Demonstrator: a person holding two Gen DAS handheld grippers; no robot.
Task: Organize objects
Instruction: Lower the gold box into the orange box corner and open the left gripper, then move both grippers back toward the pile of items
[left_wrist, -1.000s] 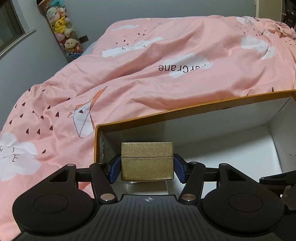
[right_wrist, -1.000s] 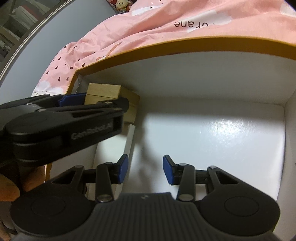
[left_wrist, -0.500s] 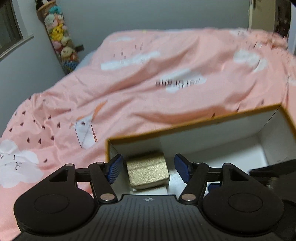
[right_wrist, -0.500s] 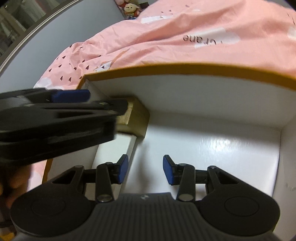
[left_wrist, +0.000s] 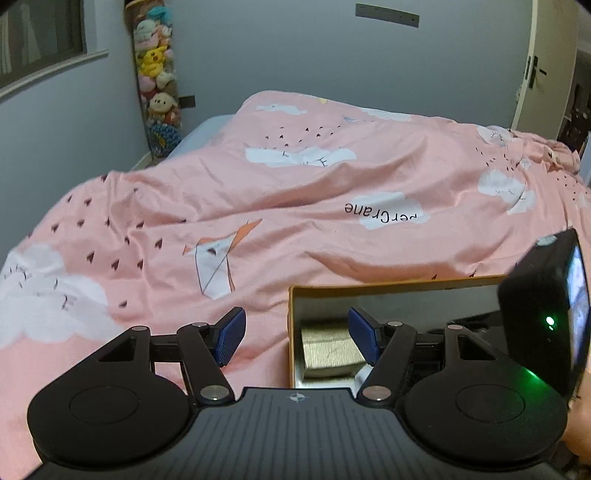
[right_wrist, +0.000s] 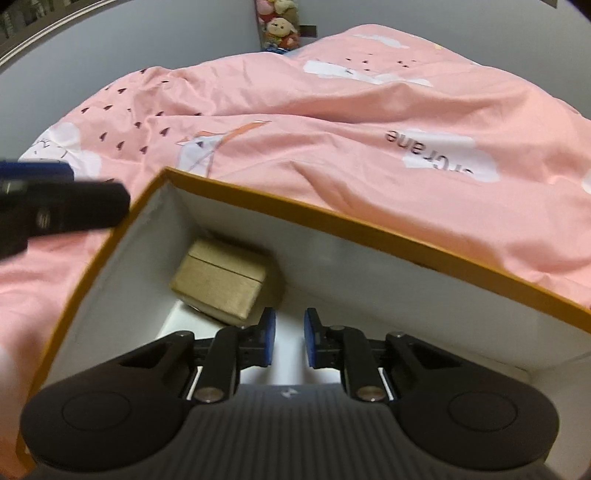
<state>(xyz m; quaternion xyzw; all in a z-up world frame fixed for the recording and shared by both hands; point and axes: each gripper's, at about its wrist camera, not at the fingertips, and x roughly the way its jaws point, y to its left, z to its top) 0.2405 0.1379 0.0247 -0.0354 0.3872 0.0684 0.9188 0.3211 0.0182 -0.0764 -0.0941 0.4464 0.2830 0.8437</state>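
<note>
Nearest, the right claw (right_wrist: 286, 341) hangs over the white floor of the orange-rimmed box (right_wrist: 369, 230), its pads just drawn nearly together on nothing. At its ten o'clock the gold case (right_wrist: 221, 284) sits in the box's far-left corner: that placement looks done. The left claw (left_wrist: 295, 338) is spread, empty, above the pink bed (left_wrist: 295, 206). No other objects show.

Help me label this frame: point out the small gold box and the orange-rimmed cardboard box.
small gold box (right_wrist: 221, 286), right wrist view, front face.
orange-rimmed cardboard box (right_wrist: 369, 229), right wrist view, far rim.
</note>
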